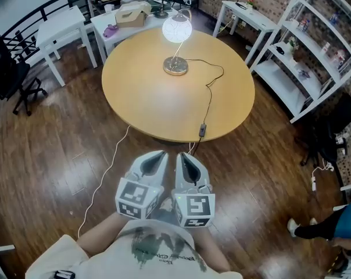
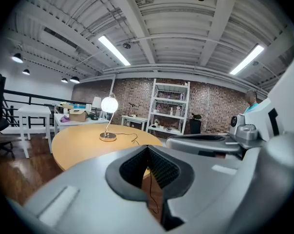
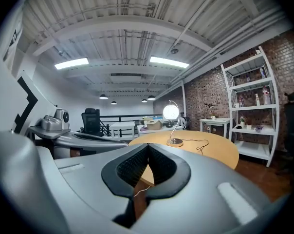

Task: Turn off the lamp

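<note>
Jaws of the left gripper are seen shut, tips met, with nothing caught between them; only floor and a thin cable are glimpsed through the gap behind the tips. The same is seen at the right gripper, whose jaws are closed on nothing. Both grippers are held side by side, close to the person's chest and just beside each other. Their jaws are pointed forward toward the desk, and their marker cubes are turned up to the head camera. They are held over the floor, short of the desk's near edge and well apart from the lamp.

The lamp is stood on the far part of the round desk and is lit, its globe glowing white. The globe is carried on a thin curved stem, which is raised from a round metal base. A dark cord is led from the base across the desk top to the near edge, where an inline switch is laid. A white cable is trailed over the floor from under the desk toward the person.

Beyond the desk a white table with a box is seen. A white shelf is stood at the right and a black chair at the left.
</note>
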Available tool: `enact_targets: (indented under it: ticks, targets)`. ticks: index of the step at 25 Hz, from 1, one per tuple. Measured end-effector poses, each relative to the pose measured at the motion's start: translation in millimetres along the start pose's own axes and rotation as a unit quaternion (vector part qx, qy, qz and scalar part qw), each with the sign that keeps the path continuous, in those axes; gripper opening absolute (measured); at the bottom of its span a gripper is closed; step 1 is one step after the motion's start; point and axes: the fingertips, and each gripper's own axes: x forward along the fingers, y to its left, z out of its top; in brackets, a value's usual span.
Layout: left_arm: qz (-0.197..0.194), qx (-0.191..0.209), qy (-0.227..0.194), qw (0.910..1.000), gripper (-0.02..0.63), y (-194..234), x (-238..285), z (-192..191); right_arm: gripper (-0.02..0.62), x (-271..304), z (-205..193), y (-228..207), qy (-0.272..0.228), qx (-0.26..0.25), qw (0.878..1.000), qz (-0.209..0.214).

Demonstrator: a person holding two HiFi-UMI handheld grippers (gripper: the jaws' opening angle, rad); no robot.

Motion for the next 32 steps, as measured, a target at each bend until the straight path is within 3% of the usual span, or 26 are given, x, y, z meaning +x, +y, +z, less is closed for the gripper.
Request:
enact_targets:
  ticks: [12,32]
  targets:
    - [0.033,0.015,-0.009,0.9993,-0.003,4,55,13,0.000,28,-4,-58,0.003,0.003,1.000,0.008]
    - [-0.028,0.009,0.002,0.9996,-0.003,17,144,-9,0.000,96,-45,-122,0.037,0.007,0.998,-0.045]
